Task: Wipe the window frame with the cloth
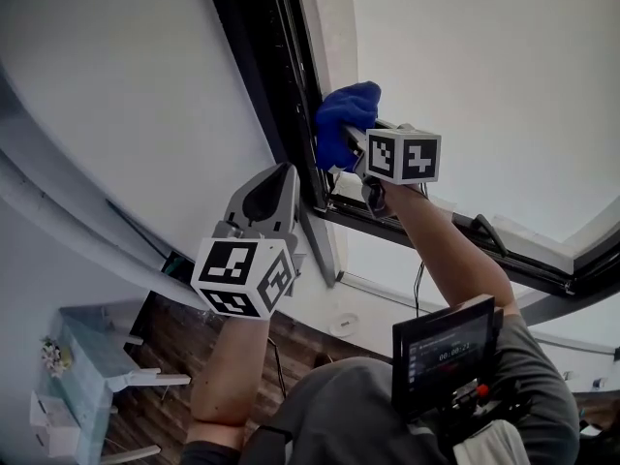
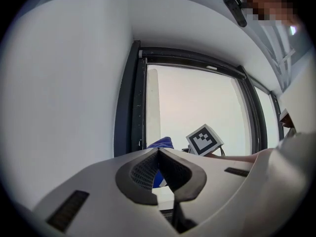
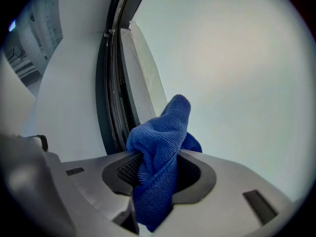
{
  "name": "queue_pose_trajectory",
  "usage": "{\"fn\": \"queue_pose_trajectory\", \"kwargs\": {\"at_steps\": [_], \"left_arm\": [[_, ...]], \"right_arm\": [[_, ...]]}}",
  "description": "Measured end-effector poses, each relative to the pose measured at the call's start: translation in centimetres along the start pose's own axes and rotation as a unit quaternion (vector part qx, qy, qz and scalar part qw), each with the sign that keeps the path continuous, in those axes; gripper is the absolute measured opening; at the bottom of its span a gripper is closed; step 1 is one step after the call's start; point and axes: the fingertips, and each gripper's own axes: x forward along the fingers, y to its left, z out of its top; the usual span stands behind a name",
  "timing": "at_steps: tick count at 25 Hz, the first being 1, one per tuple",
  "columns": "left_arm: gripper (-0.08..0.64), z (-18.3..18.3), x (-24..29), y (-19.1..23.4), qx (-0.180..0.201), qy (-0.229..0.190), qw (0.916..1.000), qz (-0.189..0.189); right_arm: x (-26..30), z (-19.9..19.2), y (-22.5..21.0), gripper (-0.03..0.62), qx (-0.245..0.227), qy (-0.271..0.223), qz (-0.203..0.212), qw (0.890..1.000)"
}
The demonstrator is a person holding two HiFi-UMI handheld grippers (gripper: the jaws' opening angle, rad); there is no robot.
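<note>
right gripper [image 3: 158,156] pinches blue cloth [image 3: 166,126] beside window frame [image 3: 105,102].

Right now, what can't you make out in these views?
Whether the cloth touches the window frame: in the head view the bunched cloth hides the contact spot, and the right gripper view leaves it unclear.
Cloth's lower end: right gripper view, tucked behind the right gripper shut on it.
Most of the cloth: left gripper view, behind the shut, empty left gripper.
Text on the screen: head view, too small.
</note>
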Motion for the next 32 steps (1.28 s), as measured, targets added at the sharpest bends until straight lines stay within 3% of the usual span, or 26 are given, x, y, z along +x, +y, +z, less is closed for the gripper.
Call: {"fn": "queue_pose_trajectory", "kwargs": {"at_steps": [17, 32], "left_arm": [[0.008, -7.5, 1.1, 0.6, -0.011, 0.062, 0.998, -0.005], [0.009, -10.9, 1.2, -0.3, -0.032, 0.092, 0.9949, -0.026]], "right_arm": [[2.9, -14.4, -4.8, 0.161, 0.034, 0.103, -0.058, 0.992], [2.4, -20.0, -7.6, 0.161, 0.073, 0.155, -0.095, 0.981]]}}
